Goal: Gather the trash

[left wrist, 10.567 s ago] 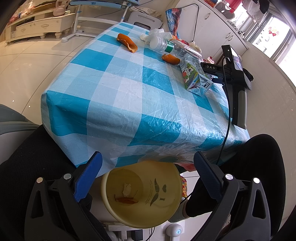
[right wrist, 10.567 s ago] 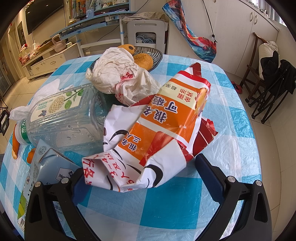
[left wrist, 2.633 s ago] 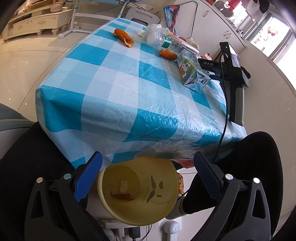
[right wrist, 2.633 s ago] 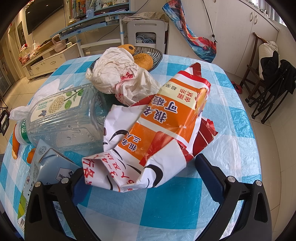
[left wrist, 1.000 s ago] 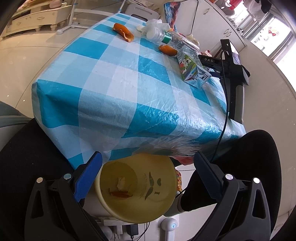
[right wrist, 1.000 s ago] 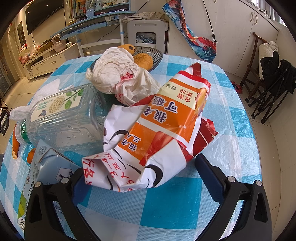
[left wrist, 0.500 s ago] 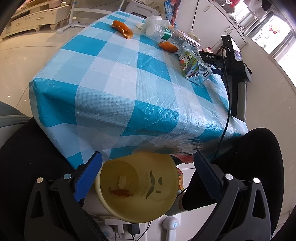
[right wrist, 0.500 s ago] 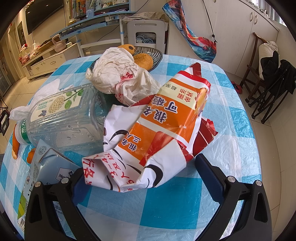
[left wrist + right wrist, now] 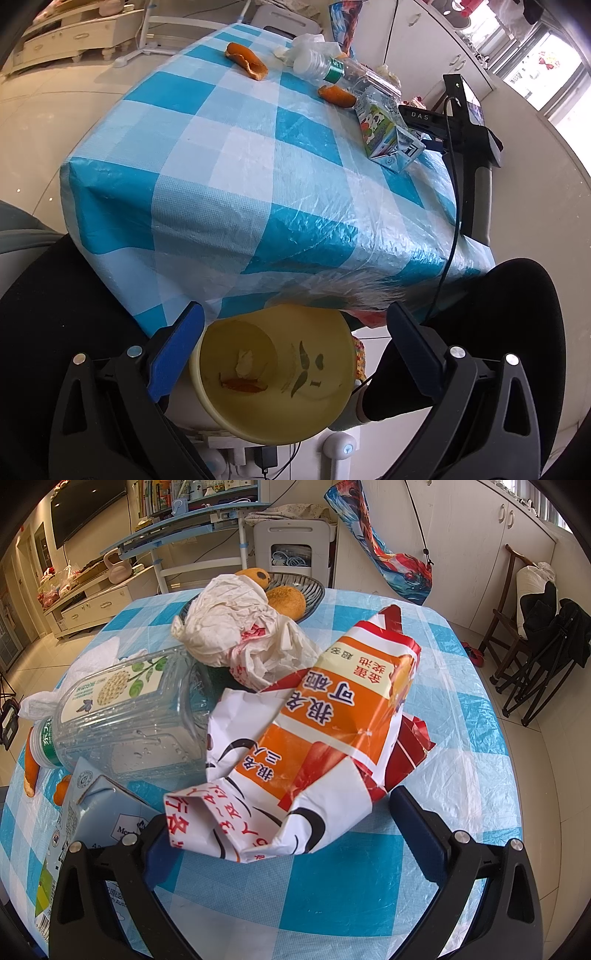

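Observation:
My left gripper (image 9: pixel 291 345) is open and empty above a yellow trash bin (image 9: pixel 273 373) that sits below the table's near edge and holds a few scraps. On the checked table (image 9: pixel 229 155) lie orange peels (image 9: pixel 246 61), a plastic bottle (image 9: pixel 332 68) and a milk carton (image 9: pixel 388 138). My right gripper (image 9: pixel 280 825) rests on the table, open, with an orange and white snack bag (image 9: pixel 314 734) lying between its jaws. Beside the bag are the clear bottle (image 9: pixel 122 716), a crumpled white bag (image 9: pixel 236 631) and the carton (image 9: pixel 96 812).
A striped bowl with round fruit (image 9: pixel 291 590) stands behind the crumpled bag. The right gripper's handle and cable (image 9: pixel 469 155) lie at the table's right edge. Black-clad legs (image 9: pixel 517 332) flank the bin. A folding chair (image 9: pixel 535 635) stands at the right.
The left gripper has drifted slightly over the bin, so the table looks a little shifted. The right gripper and the trash in front of it have not moved.

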Demonstrator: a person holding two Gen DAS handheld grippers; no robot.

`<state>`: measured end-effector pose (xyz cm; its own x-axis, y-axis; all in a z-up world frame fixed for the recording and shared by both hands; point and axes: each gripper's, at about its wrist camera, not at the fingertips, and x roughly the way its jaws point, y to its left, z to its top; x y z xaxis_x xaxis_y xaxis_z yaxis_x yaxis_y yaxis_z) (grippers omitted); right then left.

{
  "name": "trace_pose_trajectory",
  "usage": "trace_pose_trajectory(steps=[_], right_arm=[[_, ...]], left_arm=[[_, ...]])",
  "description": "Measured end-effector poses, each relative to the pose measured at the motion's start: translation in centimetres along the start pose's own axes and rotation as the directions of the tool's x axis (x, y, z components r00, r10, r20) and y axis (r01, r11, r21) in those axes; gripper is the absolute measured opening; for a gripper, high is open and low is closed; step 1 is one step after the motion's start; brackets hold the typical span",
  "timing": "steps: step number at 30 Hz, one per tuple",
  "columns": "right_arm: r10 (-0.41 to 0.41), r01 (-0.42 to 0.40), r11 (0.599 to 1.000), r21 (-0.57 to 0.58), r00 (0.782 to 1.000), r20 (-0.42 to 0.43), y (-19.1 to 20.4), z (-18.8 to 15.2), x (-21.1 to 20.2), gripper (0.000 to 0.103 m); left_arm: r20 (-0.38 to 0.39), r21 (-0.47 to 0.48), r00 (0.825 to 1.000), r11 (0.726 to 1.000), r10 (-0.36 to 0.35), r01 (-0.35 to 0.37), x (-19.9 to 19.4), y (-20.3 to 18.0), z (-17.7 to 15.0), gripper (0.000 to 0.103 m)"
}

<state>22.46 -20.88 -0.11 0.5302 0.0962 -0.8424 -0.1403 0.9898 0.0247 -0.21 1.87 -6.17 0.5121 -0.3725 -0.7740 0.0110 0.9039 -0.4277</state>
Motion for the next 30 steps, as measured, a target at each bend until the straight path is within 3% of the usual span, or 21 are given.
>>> trace_pose_trajectory(steps=[7,30], right_arm=[[0.000,0.000,1.000,0.000,1.000,0.000,0.00,-0.01,0.00,0.097],[0.000,0.000,1.000,0.000,1.000,0.000,-0.01,-0.02,0.00,0.097]], left_arm=[[0.036,0.035,0.999,0.999,0.007,-0.008,-0.66,-0.67,0.00,0.096],[0.021,0.036,1.000,0.999,0.019,-0.020,-0.31,-0.71,-0.10,0.096]])
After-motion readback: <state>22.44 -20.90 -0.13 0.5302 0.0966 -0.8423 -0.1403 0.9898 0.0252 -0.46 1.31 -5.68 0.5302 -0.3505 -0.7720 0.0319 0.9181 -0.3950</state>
